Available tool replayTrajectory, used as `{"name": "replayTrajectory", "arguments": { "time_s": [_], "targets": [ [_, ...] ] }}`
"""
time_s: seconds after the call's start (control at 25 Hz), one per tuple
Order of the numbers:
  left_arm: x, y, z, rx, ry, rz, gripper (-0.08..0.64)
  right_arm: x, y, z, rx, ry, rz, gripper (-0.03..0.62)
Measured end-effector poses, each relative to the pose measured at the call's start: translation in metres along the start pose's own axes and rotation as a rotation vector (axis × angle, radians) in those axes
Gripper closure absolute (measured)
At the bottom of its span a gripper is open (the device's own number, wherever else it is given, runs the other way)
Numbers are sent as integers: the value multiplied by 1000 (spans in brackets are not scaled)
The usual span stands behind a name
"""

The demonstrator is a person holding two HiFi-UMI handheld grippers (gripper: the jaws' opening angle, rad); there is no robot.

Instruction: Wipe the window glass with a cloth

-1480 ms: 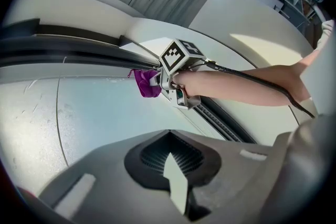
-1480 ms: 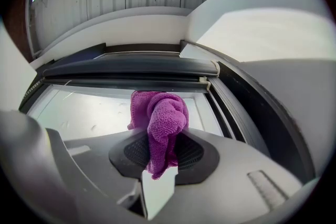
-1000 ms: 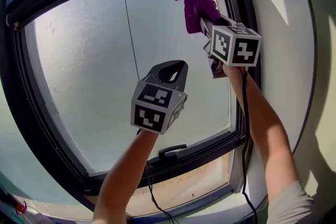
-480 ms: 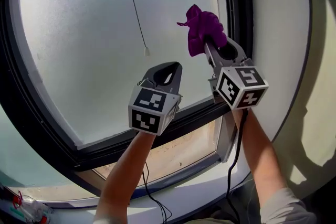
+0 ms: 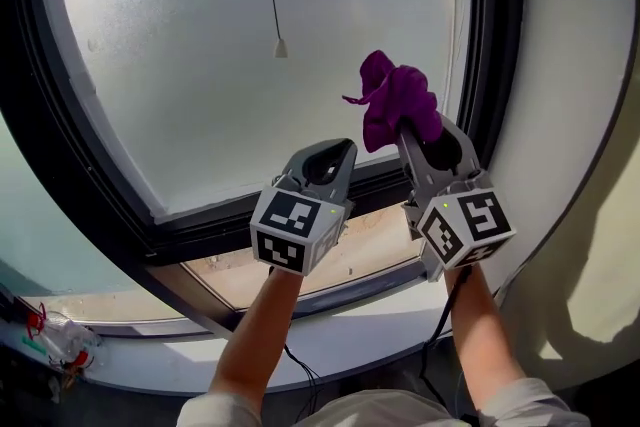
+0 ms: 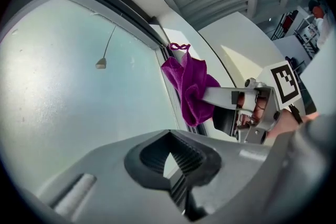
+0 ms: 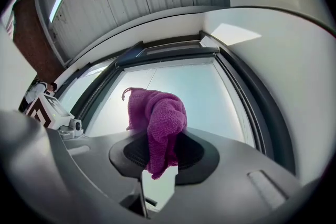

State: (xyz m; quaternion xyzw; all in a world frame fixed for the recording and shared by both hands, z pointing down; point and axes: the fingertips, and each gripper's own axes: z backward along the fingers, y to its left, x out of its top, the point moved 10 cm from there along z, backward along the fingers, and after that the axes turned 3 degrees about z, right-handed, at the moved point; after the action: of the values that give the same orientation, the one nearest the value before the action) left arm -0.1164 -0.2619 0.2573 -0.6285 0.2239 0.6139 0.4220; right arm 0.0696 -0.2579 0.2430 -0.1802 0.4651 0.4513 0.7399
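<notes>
Near the window glass point(image 5: 180, 55), our right gripper point(image 5: 408, 130) pinches the purple cloth point(image 5: 393, 103): soft, light, floppy, we judge, best held bunched; our left gripper point(image 5: 338, 153) sits closed, empty.

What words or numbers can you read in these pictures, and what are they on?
None: no words, numbers or brand names can be read. The left gripper and the right gripper bear only black-and-white square marker patterns, not letters. The purple cloth, the window glass and its frame are plain.
</notes>
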Motion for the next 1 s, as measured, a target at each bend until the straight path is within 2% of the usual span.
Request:
{"name": "replayTrajectory", "arguments": {
  "time_s": [0.24,0.56,0.68,1.0],
  "targets": [
    [-23,-21,27,56,28,69,559,-34,22,28,67,86,-128,471],
    [-50,-45,42,105,110,137,559,-69,22,59,76,136,-253,472],
    [-56,-47,47,125,120,157,559,-77,22,64,79,153,-276,472],
    [-62,-54,46,126,147,148,559,-88,26,70,103,197,-273,472]
  ]
}}
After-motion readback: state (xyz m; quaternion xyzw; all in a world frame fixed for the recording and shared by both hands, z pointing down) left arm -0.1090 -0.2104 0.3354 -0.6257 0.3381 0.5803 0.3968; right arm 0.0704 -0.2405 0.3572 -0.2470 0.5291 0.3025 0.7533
